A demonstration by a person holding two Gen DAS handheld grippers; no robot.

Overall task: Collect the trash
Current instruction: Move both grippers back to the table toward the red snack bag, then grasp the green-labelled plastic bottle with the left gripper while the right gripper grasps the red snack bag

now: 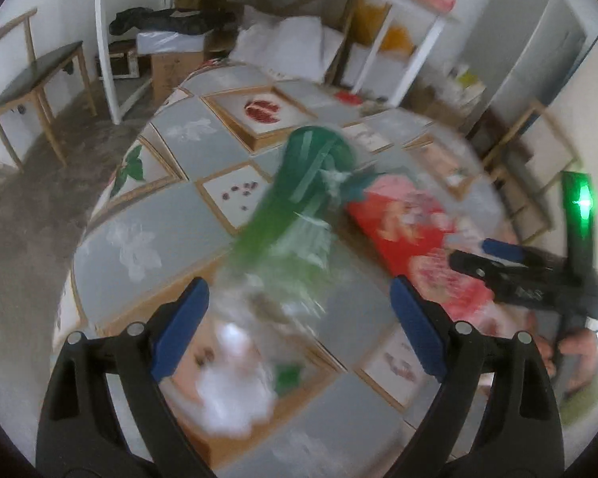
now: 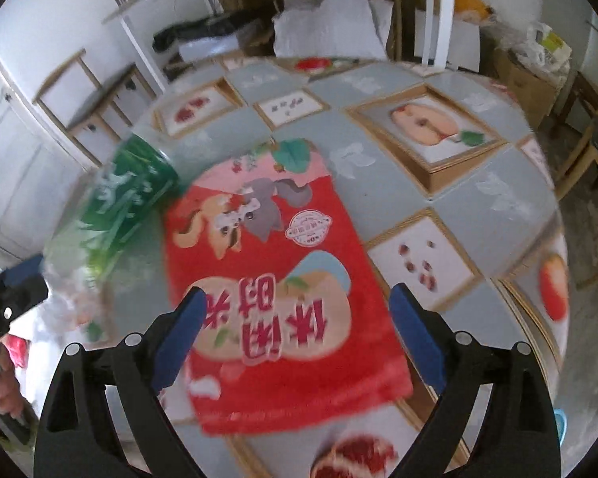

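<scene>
A green plastic bottle point(image 1: 299, 199) with a clear lower part lies on the patterned tablecloth point(image 1: 167, 207); the right wrist view shows the bottle point(image 2: 127, 195) at the left. Beside it lies a flat red snack bag point(image 2: 279, 286) with cartoon animals, seen blurred as the red bag point(image 1: 410, 235) in the left wrist view. My left gripper point(image 1: 299, 326) is open above the bottle's clear end and a crumpled white tissue point(image 1: 235, 390). My right gripper point(image 2: 295, 338) hangs open over the red bag, its pads apart from it. The right gripper point(image 1: 510, 259) also shows from the side.
The round table's edge point(image 2: 554, 279) falls off at the right. Wooden chairs point(image 1: 32, 87) stand around it. A white shelf frame point(image 1: 107, 51) with boxes and white bags point(image 1: 291, 44) fills the back. A person's hand point(image 1: 570, 350) holds the right gripper's handle.
</scene>
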